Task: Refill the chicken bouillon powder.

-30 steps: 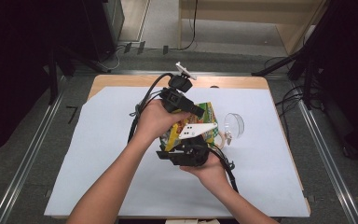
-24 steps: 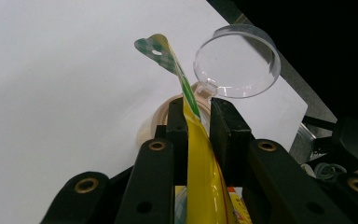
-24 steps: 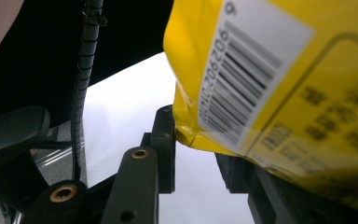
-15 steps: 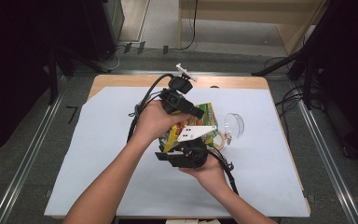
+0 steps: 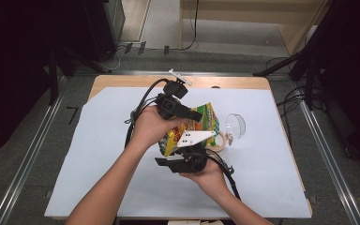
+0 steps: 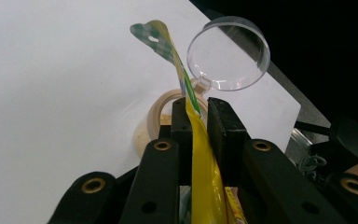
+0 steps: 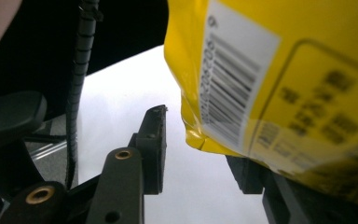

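Note:
A yellow snack bag [image 5: 207, 119] is held up over the middle of the table. My left gripper [image 5: 198, 116] reaches in from the left and is shut on the bag's thin sealed edge [image 6: 200, 154], which runs up between its pads. My right gripper [image 5: 187, 154] sits just under the bag, topped by its white plate. In the right gripper view its jaws [image 7: 198, 140] have just been opening. The bag's barcoded lower corner [image 7: 242, 88] hangs between them, clear of the left pad [image 7: 154, 149] and hiding much of the right one.
A clear round plastic lid [image 5: 235, 124] stands on edge to the right of the bag, attached to a beige ring-shaped dish [image 6: 154, 116] holding pale crumbs. White paper [image 5: 98, 140] covers the wooden table. Cables trail from both grippers.

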{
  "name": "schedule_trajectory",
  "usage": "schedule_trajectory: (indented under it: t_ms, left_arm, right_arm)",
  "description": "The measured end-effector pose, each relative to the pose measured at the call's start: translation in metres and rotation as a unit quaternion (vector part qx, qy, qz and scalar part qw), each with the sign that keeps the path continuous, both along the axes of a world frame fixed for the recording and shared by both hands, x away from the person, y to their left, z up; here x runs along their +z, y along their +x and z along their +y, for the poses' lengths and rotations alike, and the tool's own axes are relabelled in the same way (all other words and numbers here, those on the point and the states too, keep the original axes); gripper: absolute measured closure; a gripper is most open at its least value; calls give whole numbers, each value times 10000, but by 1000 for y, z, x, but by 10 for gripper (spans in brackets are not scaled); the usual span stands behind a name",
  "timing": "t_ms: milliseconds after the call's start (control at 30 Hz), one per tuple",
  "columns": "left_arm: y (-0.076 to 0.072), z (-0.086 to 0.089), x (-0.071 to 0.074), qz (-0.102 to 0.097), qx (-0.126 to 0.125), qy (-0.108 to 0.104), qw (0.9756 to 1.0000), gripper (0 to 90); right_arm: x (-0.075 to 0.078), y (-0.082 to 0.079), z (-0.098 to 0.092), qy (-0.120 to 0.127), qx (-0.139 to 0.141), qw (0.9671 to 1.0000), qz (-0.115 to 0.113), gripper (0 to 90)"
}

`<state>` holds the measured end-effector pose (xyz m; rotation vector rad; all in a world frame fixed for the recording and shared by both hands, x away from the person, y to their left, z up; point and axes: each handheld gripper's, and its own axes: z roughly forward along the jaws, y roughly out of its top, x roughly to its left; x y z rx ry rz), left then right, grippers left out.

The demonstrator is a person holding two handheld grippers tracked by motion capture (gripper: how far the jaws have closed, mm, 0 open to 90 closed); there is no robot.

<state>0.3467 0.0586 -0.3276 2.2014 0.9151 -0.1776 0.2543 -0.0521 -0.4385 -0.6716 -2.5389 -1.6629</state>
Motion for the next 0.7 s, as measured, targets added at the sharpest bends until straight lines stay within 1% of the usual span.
schedule_trajectory:
  t_ms: [167, 233, 267, 367, 400, 467, 567, 600, 633, 700]
  left_arm:
    - [-4, 4, -2, -38, -4, -5, 10000, 842]
    - [-7, 6, -3, -68, -19, -39, 10000, 854]
    - [-8, 7, -4, -70, -14, -79, 9999, 855]
    - [-9, 11, -6, -85, -15, -110, 9999, 857]
    - [-10, 13, -7, -76, -13, -144, 9999, 858]
    - [-11, 17, -10, -66, -19, -204, 9998, 861]
    - [-12, 21, -13, -59, -27, -268, 9996, 863]
    - [-14, 24, -14, -73, -34, -321, 9995, 863]
    - [-14, 24, -14, -73, -34, -321, 9995, 863]
    - [-16, 27, -16, -122, -25, -356, 9993, 863]
  right_arm:
    - [-7, -1, 2, -31, -9, 10000, -83, 604]
    - [-8, -2, 2, -29, 13, 10000, -67, 604]
    - [-9, -2, 2, -40, 22, 9999, -104, 604]
    - [-12, -3, 3, -41, 31, 10000, -81, 598]
    - [-13, -3, 4, -36, 38, 9999, -104, 589]
    - [-17, -2, 4, 60, 131, 9999, -16, 545]
    - [-20, -3, 6, 41, 133, 9999, 3, 539]
    - [-22, -3, 6, 15, 153, 9999, -29, 539]
    - [-22, -3, 6, 15, 153, 9999, -29, 539]
    - [-24, -4, 6, 25, 139, 9999, -17, 538]
